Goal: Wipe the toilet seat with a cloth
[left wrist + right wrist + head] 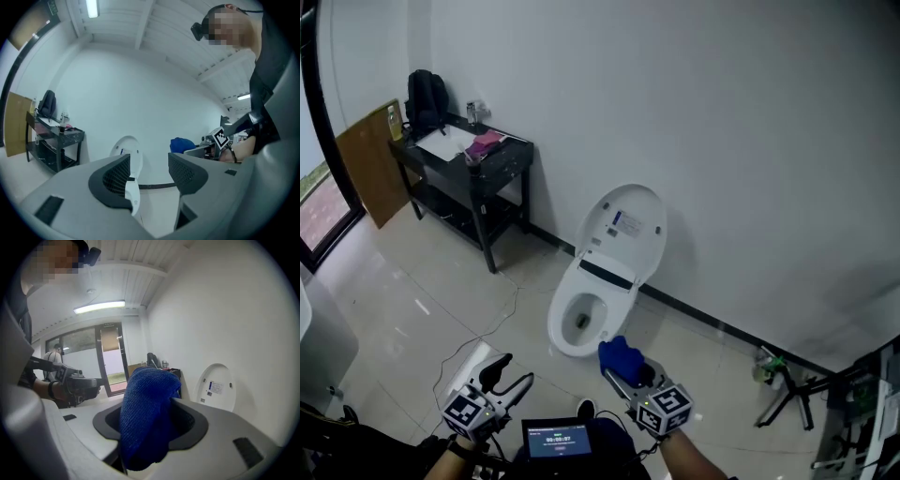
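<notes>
Cloth (pixel 149 399) in right gripper (pixel 150 425) — lid label (pixel 213 386) unreadable

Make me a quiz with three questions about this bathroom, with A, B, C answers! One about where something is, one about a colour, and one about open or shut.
1. Where is the cloth?
A) on the table
B) in the right gripper
C) in the bowl

2. What colour is the cloth?
A) red
B) yellow
C) blue

3. How is the toilet lid?
A) up
B) shut
C) half down

Answers:
1 B: the gripper's jaws are shut on it.
2 C: it looks deep blue in every view.
3 A: it stands upright by the wall, and the bowl is open.
</notes>
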The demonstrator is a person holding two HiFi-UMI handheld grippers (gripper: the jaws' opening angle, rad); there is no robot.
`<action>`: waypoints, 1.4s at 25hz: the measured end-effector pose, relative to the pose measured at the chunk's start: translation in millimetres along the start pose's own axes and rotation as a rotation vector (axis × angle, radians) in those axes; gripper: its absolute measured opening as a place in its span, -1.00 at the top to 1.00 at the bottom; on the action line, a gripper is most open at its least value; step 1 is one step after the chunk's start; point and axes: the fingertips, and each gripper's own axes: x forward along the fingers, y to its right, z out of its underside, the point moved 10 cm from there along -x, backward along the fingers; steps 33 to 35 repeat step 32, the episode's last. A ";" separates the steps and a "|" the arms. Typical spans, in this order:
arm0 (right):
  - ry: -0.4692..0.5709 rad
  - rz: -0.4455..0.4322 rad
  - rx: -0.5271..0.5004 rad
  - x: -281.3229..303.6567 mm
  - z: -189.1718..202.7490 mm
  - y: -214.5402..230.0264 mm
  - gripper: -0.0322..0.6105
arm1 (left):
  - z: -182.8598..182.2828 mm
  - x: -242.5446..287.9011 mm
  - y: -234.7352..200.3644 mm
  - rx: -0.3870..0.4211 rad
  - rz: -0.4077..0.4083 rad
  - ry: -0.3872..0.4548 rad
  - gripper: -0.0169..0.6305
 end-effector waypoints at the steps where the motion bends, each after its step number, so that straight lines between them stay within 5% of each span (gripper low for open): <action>1: 0.003 0.000 -0.002 -9.6 -0.7 -6.3 0.15 | 0.4 -4.5 5.5 0.005 -0.002 0.000 0.15; 20: 0.053 -0.022 0.015 -104.1 9.1 -15.1 0.15 | 0.7 -11.6 94.5 0.013 -0.010 0.038 0.15; 35: 0.063 -0.056 0.003 -108.0 8.2 -8.7 0.15 | -0.4 -9.5 107.9 0.026 -0.026 0.024 0.15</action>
